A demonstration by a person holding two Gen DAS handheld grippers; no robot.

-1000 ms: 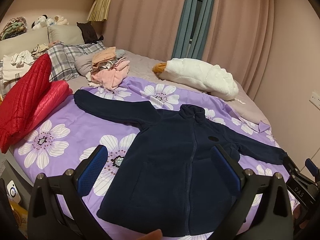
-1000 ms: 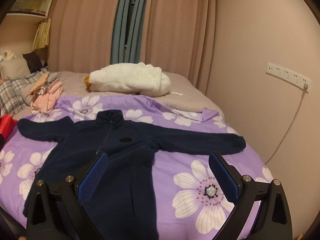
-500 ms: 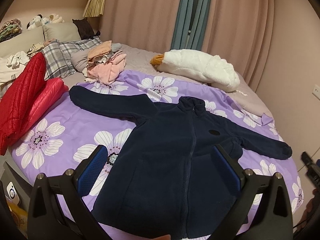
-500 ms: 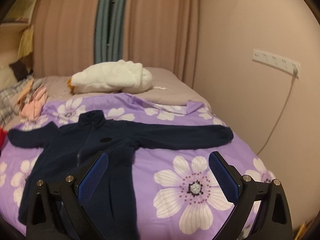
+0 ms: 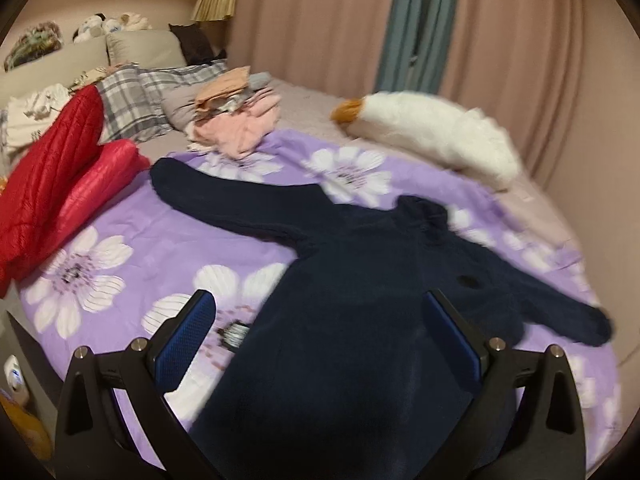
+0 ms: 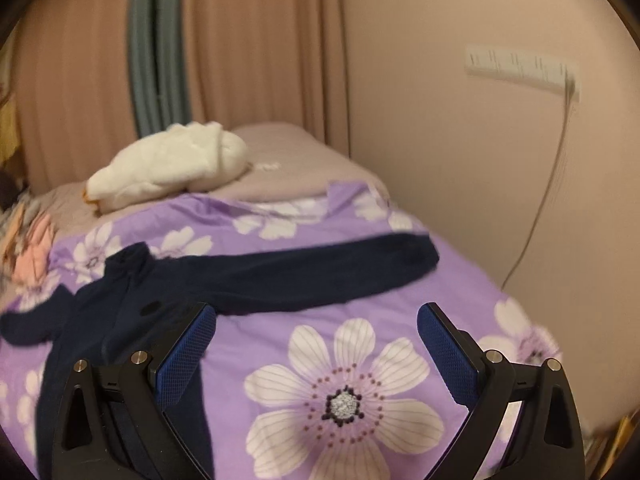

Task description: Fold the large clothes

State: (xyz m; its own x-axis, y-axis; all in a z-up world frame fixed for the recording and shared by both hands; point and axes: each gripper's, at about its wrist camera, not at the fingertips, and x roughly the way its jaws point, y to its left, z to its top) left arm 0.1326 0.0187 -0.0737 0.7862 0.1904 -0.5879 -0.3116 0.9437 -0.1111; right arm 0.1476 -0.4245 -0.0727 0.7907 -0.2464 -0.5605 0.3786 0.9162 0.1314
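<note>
Your fingers point(image 5: 182, 344) on both grippers are wide apart and hold nothing. The dark blue jacket point(image 5: 360, 320) lies flat on the purple bed cover point(image 5: 132, 240), sleeves spread out. Folding hasn't started, I think; next, grab a sleeve point(image 6: 320, 268).

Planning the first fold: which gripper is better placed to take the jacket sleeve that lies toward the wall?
Right. The right gripper, open, faces that sleeve; the left gripper, also open, hovers over the navy jacket body.

Pink curtains point(image 5: 500, 52), floral-covered bed point(image 6: 460, 280)
</note>
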